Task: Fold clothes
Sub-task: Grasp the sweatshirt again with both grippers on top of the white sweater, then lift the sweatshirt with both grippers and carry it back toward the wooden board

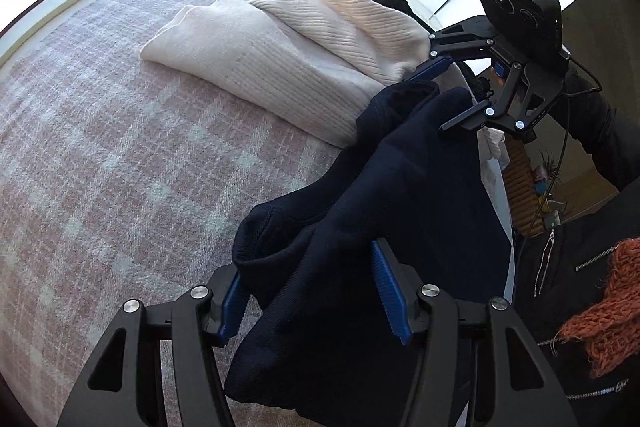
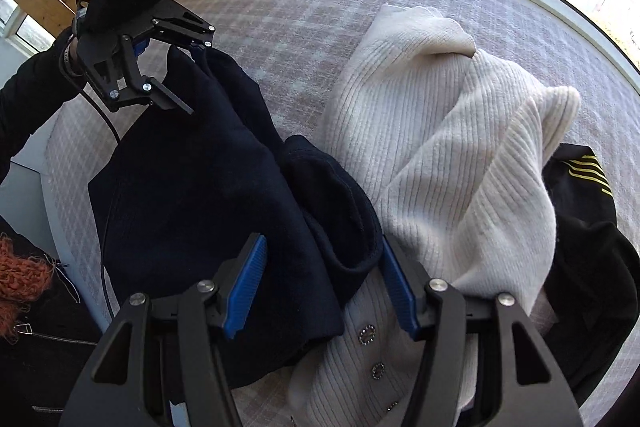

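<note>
My left tongs (image 1: 316,291) are clamped on a bunched fold of the dark navy knit garment (image 1: 400,195), the cloth filling the gap between the blue ribbed pads (image 1: 390,293). My right tongs (image 2: 322,285) grip another bunched part of the same navy garment (image 2: 192,163), with its rolled hem pressed against the right-hand blue pad (image 2: 396,291).

In the left wrist view the right tongs (image 1: 434,99) appear across from me, their fingers closed around the garment's upper edge. In the right wrist view the left tongs (image 2: 182,75) hold the opposite upper edge. The navy cloth hangs stretched between the two grips, above the surface covered by a pink and white checked blanket (image 1: 120,147).

Beside it, lying on that blanket (image 2: 300,27), is a cream ribbed knit cardigan (image 2: 440,147), crumpled, with small round buttons (image 2: 367,335) along its front. The navy garment overlaps its near edge. The cream cardigan (image 1: 280,59) touches the navy cloth in the left view too. On the cardigan's far side a black garment with yellow stripes (image 2: 588,207) lies partly under it.

A black zipped jacket (image 1: 568,267) and a fuzzy orange scarf (image 1: 604,311) of mine show at the edge.
</note>
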Available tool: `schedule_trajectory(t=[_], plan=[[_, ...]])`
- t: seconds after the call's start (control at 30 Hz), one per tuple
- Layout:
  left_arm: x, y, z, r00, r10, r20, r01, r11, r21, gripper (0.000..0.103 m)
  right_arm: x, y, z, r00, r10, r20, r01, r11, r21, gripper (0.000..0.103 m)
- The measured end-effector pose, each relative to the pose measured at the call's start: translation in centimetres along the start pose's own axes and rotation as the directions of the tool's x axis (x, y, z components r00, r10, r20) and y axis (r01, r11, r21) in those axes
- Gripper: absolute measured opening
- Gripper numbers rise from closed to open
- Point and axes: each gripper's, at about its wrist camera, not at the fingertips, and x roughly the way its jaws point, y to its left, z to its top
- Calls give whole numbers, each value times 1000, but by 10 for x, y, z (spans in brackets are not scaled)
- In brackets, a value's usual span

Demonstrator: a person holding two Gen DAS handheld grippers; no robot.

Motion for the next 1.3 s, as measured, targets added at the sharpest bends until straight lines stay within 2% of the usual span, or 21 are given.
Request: schedule_trajectory(t=[0.17,0.33,0.5,0.57,0.6,0.63,0.73,0.83,1.03,1.17,1.3], plan=[[0,7,0,1000,-13,-3,13,1000,-24,47,8,-14,0,998,56,-10,-55,998,35,58],[0,4,3,1000,-22,-15,21,999,-36,44,18,-23,-2,995,88,-37,-84,993,80,79],[0,1,7,1000,-19,-23,18,999,-48,28,22,-9,-1,999,14,-50,-12,999,46,78],[-1,0,7,1000,-18,-22,17,998,-57,22,17,-3,-2,999,14,-29,-14,1000,17,72],[-2,-1,7,1000,-10,-18,9,998,-60,21,14,-2,-3,1000,18,-16,-18,1000,6,59],[-2,-2,7,1000,-9,-17,8,998,-56,19,10,-4,-4,1000,28,-4,-28,999,19,54],[-4,-6,6,1000,-12,-15,12,999,-45,16,1,-12,-6,996,81,26,-83,994,65,23],[-8,-8,6,1000,-12,-9,11,999,-38,15,-2,-19,-9,993,117,35,-120,988,101,15],[-29,-29,-4,999,-10,36,10,1000,-10,13,-28,9,-15,994,44,98,-43,999,-14,11],[-57,-53,-18,995,-18,99,18,1000,-6,13,-58,36,-21,989,20,144,-9,997,-71,11],[-95,-80,-38,983,-6,182,8,1000,-13,13,-87,64,-20,983,16,183,2,995,-100,11]])
